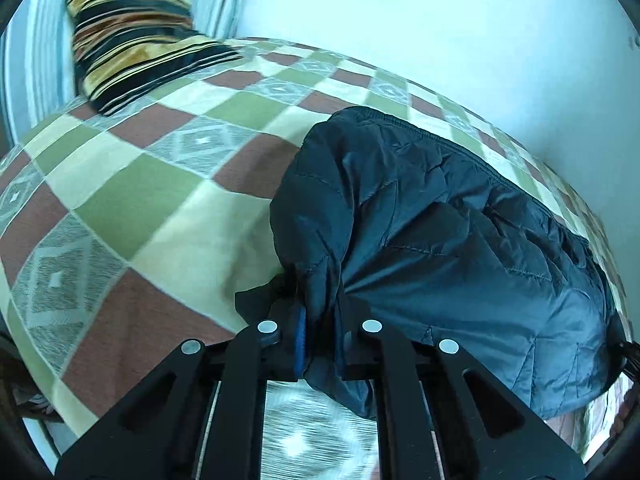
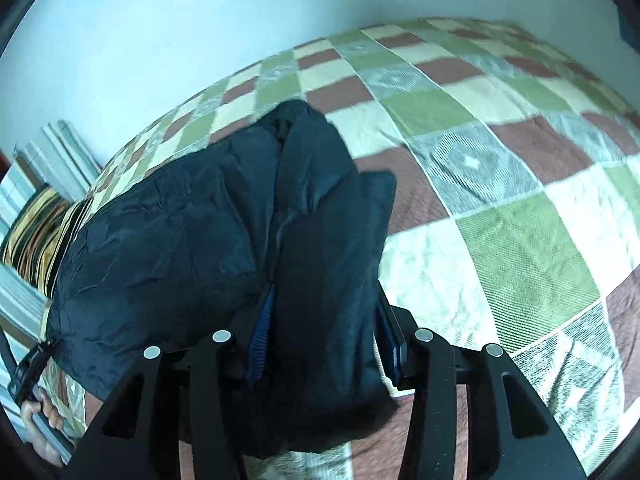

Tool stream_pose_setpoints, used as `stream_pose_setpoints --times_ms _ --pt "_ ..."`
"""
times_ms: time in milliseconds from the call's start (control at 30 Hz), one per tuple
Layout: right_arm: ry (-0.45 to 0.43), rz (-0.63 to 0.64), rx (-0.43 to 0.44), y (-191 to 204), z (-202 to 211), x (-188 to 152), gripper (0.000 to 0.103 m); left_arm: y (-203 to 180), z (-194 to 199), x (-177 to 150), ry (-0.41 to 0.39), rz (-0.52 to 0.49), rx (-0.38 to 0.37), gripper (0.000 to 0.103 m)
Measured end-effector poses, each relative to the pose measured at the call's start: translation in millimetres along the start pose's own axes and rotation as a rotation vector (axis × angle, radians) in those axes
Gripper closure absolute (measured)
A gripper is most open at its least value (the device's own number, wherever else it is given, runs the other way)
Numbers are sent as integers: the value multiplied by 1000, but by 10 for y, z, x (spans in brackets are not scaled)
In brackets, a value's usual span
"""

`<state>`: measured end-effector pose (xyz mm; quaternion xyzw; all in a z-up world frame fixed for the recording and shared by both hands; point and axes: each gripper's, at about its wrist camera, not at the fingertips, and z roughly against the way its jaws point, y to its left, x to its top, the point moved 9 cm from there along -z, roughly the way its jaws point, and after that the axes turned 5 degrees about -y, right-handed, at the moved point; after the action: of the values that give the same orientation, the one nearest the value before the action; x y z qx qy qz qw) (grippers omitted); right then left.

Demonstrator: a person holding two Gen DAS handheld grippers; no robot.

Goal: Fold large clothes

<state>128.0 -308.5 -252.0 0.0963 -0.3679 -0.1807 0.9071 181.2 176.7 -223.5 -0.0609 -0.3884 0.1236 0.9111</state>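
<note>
A dark navy quilted jacket (image 1: pixel 448 232) lies bunched on a checked bedspread (image 1: pixel 152 200). My left gripper (image 1: pixel 320 320) is shut on a gathered fold of the jacket's edge, and the cloth hangs down between the blue pads. In the right wrist view the same jacket (image 2: pixel 192 232) stretches away to the left. My right gripper (image 2: pixel 324 320) is shut on a thick fold of it, with its jaws held fairly wide by the bulk. Both grippers hold the jacket lifted a little above the bedspread (image 2: pixel 500 200).
A black and gold striped cushion (image 1: pixel 132 40) lies at the far left of the bed, also in the right wrist view (image 2: pixel 40 236). A pale wall (image 1: pixel 440 20) runs behind the bed. Striped fabric (image 1: pixel 36 52) hangs at the left. The person's hand (image 2: pixel 44 420) holds the other gripper.
</note>
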Motion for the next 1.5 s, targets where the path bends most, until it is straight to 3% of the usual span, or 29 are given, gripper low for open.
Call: stream_pose_setpoints --times_ms 167,300,467,667,800,1000,1500 --pt "-60 51 -107 148 201 126 55 175 -12 8 32 -10 -10 92" --pt "-81 106 -49 601 220 170 55 191 19 43 34 -3 -56 84" --pt "7 227 93 1524 -43 -64 60 257 151 124 15 39 -111 48" --pt "-4 314 136 2247 -211 -63 66 299 209 252 12 26 -135 34" --pt "7 320 96 2337 -384 -86 66 308 131 318 26 38 -150 30" --pt "84 328 4 2216 -864 -381 67 202 -84 358 68 8 -157 24" --pt "59 333 -3 2201 -874 -449 68 65 -495 125 258 49 -258 19"
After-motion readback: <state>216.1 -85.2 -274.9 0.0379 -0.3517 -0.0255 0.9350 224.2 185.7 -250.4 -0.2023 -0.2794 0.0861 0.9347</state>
